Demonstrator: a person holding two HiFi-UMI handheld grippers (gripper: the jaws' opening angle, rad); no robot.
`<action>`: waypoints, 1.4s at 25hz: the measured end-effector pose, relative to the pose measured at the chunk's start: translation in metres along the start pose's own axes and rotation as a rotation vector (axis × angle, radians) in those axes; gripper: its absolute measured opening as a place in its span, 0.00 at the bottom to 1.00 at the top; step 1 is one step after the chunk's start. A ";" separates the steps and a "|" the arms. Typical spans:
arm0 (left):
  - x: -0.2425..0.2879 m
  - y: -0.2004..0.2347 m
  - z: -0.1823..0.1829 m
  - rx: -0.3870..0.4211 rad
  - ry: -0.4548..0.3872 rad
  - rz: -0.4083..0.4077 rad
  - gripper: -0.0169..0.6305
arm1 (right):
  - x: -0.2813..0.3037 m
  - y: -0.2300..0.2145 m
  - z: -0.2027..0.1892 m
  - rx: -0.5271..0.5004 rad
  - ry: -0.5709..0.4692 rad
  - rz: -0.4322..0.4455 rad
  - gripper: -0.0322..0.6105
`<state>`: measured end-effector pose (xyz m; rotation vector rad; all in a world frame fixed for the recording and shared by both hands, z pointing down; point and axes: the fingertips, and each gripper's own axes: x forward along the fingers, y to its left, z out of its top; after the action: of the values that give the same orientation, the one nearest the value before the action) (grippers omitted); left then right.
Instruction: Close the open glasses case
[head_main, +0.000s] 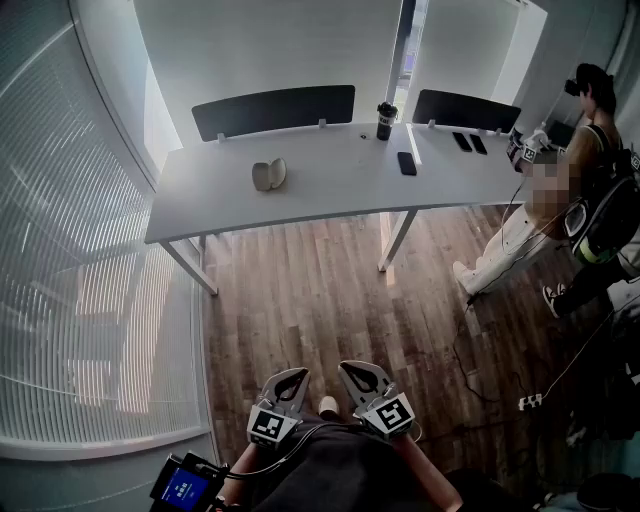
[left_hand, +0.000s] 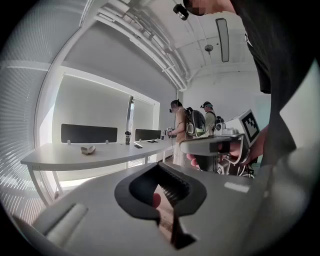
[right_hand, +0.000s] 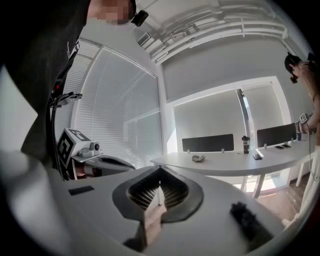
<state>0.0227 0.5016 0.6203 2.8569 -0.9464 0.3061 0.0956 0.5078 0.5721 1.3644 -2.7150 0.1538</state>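
1. The wooden plank floor lies broad and bare between the person's spot at the near edge and the far surface.
2. A wall of pale slatted blinds runs along the left side.
3. The long white surface stands on slanted legs at the far side, smooth and mostly bare, with its near edge free.
4. Two dark flat screens stand upright along its far edge.
5. A person stands at the right end of the surface.
6. The left gripper and the right gripper hang low over the near floor, side by side and well apart from the surface. On each, the curved dark ribbed jaws meet at the tips and grip nothing.
7. A dark bottle stands upright by the far edge, and a black phone lies flat to the right of middle.
8. The pale rounded glasses case lies open left of middle, with bare surface all round.
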 end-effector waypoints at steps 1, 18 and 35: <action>0.000 -0.001 0.008 -0.018 0.004 -0.002 0.04 | 0.000 0.000 0.000 0.000 -0.001 -0.001 0.05; 0.007 -0.006 0.011 -0.049 0.033 -0.011 0.04 | -0.003 -0.009 -0.006 0.021 0.012 -0.019 0.05; -0.006 0.004 -0.001 -0.026 0.059 0.073 0.04 | 0.008 -0.006 -0.010 0.068 0.012 0.050 0.05</action>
<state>0.0152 0.5017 0.6198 2.7781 -1.0374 0.3794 0.0962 0.4991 0.5832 1.3086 -2.7595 0.2596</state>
